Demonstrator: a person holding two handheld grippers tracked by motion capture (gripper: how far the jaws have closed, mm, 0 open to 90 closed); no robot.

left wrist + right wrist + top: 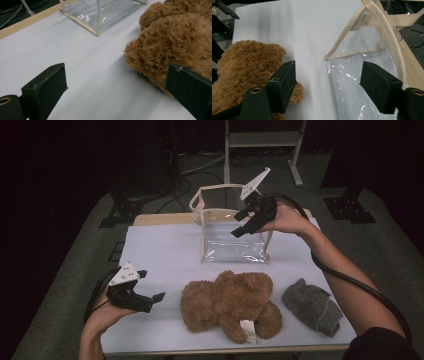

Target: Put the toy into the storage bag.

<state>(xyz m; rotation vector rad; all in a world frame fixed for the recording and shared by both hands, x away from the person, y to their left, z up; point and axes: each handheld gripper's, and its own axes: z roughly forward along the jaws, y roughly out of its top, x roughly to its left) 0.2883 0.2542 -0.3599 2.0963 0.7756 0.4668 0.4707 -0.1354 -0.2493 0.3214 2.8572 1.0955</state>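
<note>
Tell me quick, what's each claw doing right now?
Left claw: open, empty, beside the teddy bear.
Right claw: open, empty, hovering at the clear bag.

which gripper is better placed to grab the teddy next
Left. The left gripper is open, low on the table beside the teddy, one jaw already alongside its fur. The right gripper is up at the clear bag.

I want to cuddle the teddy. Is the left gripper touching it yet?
Apart. In the high view, white table cover lies between the left gripper and the teddy bear; the left gripper view shows its jaws wide open, holding nothing.
</note>
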